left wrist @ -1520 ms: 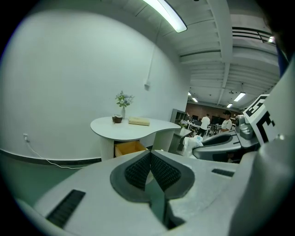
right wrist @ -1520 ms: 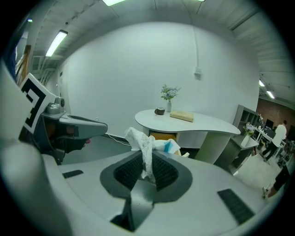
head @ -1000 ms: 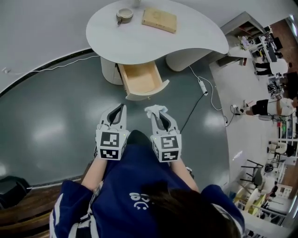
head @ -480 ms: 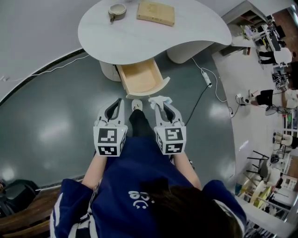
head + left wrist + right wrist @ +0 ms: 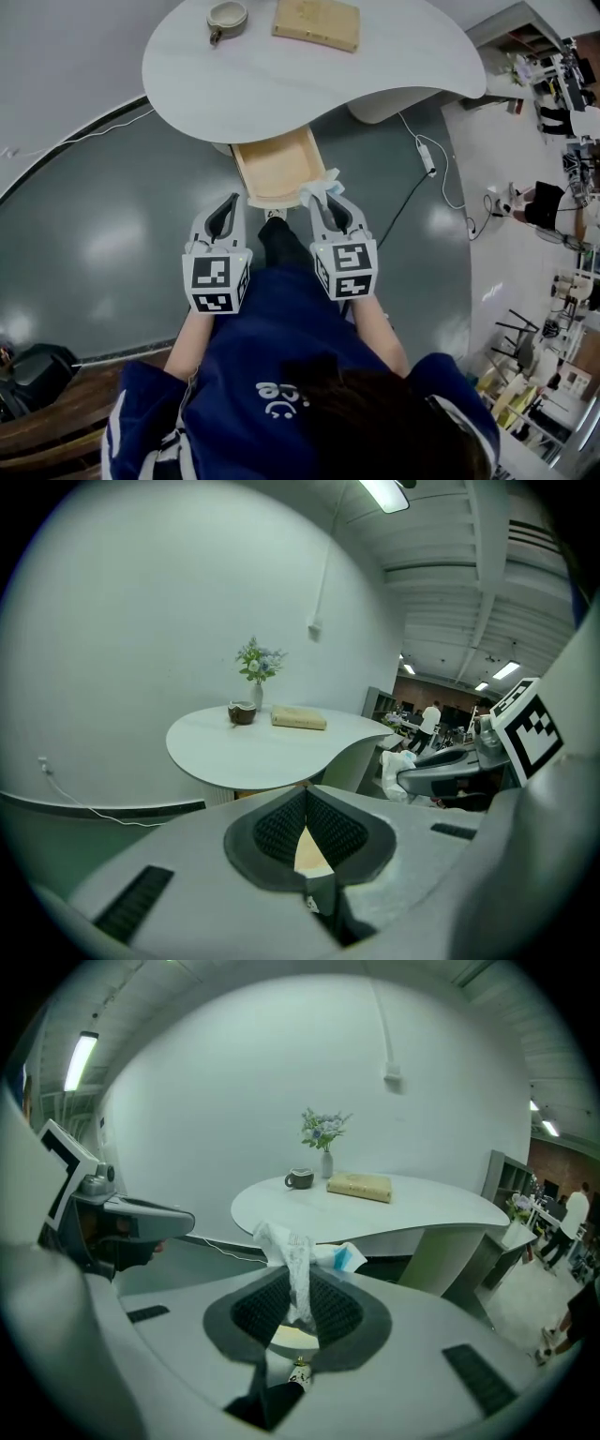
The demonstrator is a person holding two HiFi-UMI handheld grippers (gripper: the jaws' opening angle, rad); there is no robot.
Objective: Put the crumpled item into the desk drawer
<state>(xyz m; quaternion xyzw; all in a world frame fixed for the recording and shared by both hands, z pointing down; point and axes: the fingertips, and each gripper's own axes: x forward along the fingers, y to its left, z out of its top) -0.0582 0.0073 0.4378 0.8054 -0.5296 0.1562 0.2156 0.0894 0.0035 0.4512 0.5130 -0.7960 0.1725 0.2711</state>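
**While the drawer stands open: crumpled item pinched in the right gripper at the drawer's near edge**

Because the crumpled item (image 5: 293, 1262) is a thin white wad with a blue scrap at one side, it is judged very light, soft and easily squashed. It is not fragile, but it is apt to spring loose or cling to a pad on release. The right gripper (image 5: 325, 201) has its jaws drawn narrow on the lower tail of the wad, and the loose bulk flares above and beyond the pads (image 5: 330, 1309). This looks a fair place to hold it: a pinch across a gathered fold, not a stray corner that might tear or slip.

From overhead, the item sits by the near right corner of the open drawer (image 5: 274, 161), beneath the near rim of the white desk (image 5: 309, 80). Whether it is yet over the cavity cannot be told.

The left gripper (image 5: 229, 208) hangs to the left, near the drawer front, with its jaws closed tip to tip on nothing.

On the far desktop stand a small cup (image 5: 227, 14) and a wooden block (image 5: 317, 21), well apart from the work.
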